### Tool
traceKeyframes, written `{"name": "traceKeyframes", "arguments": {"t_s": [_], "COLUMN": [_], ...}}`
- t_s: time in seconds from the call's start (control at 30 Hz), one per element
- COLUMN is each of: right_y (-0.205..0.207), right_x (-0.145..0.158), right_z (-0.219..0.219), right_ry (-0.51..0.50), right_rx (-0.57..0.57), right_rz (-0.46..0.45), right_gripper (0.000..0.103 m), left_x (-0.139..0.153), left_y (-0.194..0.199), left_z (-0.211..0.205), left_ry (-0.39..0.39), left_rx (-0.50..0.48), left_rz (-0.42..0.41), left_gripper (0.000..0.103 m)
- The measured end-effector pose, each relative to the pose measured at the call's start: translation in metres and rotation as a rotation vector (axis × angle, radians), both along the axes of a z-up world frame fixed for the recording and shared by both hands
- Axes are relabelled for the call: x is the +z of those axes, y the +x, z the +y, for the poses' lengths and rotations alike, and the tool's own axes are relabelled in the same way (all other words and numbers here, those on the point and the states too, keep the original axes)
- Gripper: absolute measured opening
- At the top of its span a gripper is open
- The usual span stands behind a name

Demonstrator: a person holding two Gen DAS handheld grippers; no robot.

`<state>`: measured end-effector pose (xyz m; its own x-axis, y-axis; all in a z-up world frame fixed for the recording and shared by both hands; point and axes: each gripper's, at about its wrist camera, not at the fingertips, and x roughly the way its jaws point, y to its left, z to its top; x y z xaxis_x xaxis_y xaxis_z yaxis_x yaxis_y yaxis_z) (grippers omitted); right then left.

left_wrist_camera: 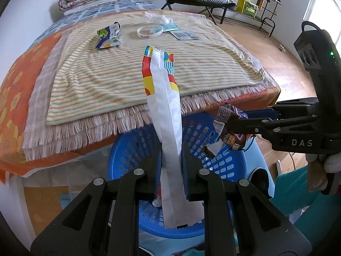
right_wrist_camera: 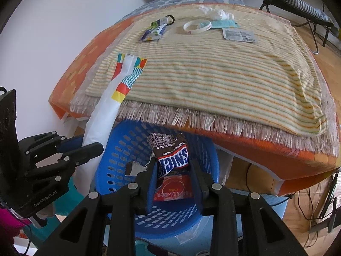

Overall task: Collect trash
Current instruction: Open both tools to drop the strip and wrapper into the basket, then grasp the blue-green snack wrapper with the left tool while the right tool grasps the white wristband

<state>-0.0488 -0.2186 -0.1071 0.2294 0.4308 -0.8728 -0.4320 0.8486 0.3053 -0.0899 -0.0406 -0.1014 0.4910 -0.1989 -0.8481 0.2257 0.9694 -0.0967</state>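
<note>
Both grippers tilt steeply down over the blue basket (right_wrist_camera: pixel 119 149): left gripper (left_wrist_camera: pixel 171 155) fingers clamp a long white wrapper (left_wrist_camera: pixel 168 128); right gripper (right_wrist_camera: pixel 172 166) fingers pinch a Snickers wrapper (right_wrist_camera: pixel 170 153).

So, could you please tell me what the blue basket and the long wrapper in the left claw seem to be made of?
The blue basket looks like moulded plastic: uniform colour, slight sheen, regular slots in its wall. The long wrapper seems to be thin plastic film, white inside with glossy printed colours outside; it creases and stands stiffly. Whether it has a foil layer I cannot tell.
</note>
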Motion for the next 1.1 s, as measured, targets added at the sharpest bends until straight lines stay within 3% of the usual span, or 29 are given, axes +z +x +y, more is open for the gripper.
{"name": "traceKeyframes", "arguments": {"t_s": [0.13,0.27,0.3,0.37,0.53,0.87,0.97,1.03,1.1], "right_y": [0.001,0.002,0.002,0.002,0.005,0.009,0.012,0.016,0.020], "right_x": [-0.003,-0.004,-0.004,-0.004,-0.005,-0.001,0.001,0.002,0.003], "right_z": [0.001,0.001,0.001,0.001,-0.002,-0.005,-0.007,-0.011,-0.013], "right_ry": [-0.006,-0.013,-0.019,-0.019,-0.024,-0.054,-0.059,-0.054,-0.043], "right_rx": [0.004,0.001,-0.003,-0.010,-0.024,-0.053,-0.068,-0.082,-0.093], "right_rz": [0.006,0.009,0.008,0.004,0.009,-0.020,-0.029,-0.031,-0.031], "right_gripper": [0.033,0.048,0.057,0.065,0.066,0.085,0.086,0.086,0.086], "left_x": [-0.003,-0.004,-0.004,-0.004,-0.005,-0.003,-0.003,-0.003,-0.001], "left_y": [0.000,-0.001,-0.001,-0.001,0.001,0.003,0.005,0.007,0.009], "left_z": [0.000,0.001,0.002,0.002,0.004,0.009,0.011,0.012,0.014], "left_ry": [0.002,0.003,0.003,0.006,0.011,0.016,0.016,0.017,0.015], "left_rx": [-0.005,0.000,0.002,0.003,0.013,0.034,0.042,0.050,0.057], "left_rz": [0.015,0.015,0.013,0.016,0.021,0.013,0.017,0.020,0.019], "left_gripper": [0.018,0.049,0.050,0.050,0.050,0.051,0.051,0.053,0.063]}}
